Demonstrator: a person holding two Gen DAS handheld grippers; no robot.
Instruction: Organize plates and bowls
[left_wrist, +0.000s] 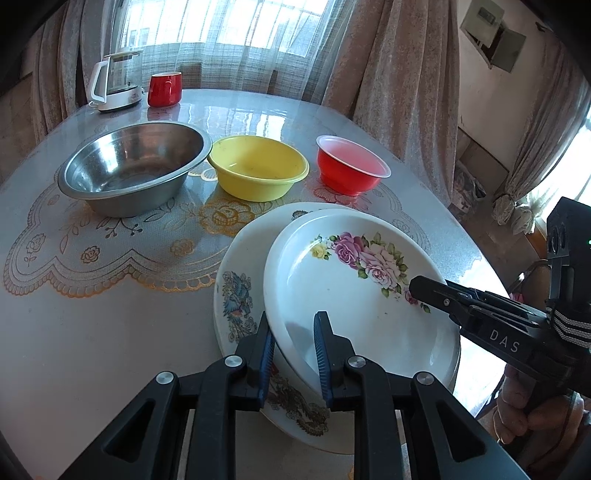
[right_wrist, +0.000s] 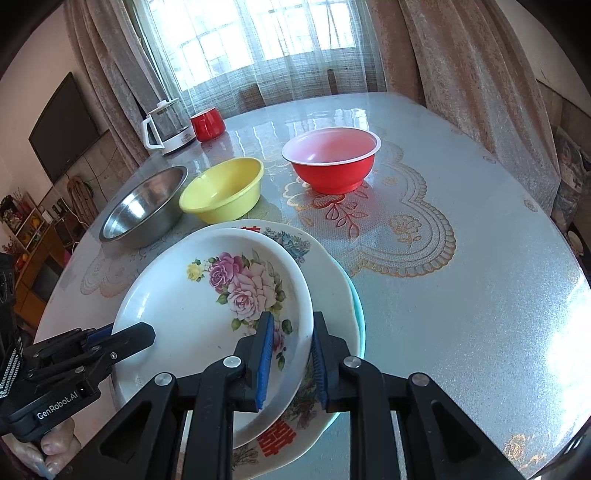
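Roughly centre-front on table (right_wrist: 461, 280): rose plate (left_wrist: 354, 295) tilted on top of bigger patterned plate (left_wrist: 236, 280), which lies flat. Thin teal rim (right_wrist: 360, 314) showing under patterned plate's right edge in right wrist view, possibly third plate, cannot tell. Rose plate oval, long axis running near-to-far and slightly across, between the two tongs; rose print toward far side.

Left tongs (left_wrist: 293, 354) narrow, blue pads clamped on rose plate's near-left rim. Right tongs (right_wrist: 291, 360) narrow, clamped on opposite rim, one pad inside plate, one outside. Plate held from both sides, right edge raised off plate below.

Three bowls in row behind plates: steel bowl (left_wrist: 133, 170) on left, yellow bowl (left_wrist: 258, 166) in middle, red bowl (left_wrist: 351, 166) on right. Steel and yellow touching or nearly so; red well apart. All three upright, nothing inside. Plates bare too, only faint specks on rose plate.

Far left corner of table: one glass kettle (left_wrist: 118, 79), one red mug (left_wrist: 165, 88) just beside it. Mug contents not visible.
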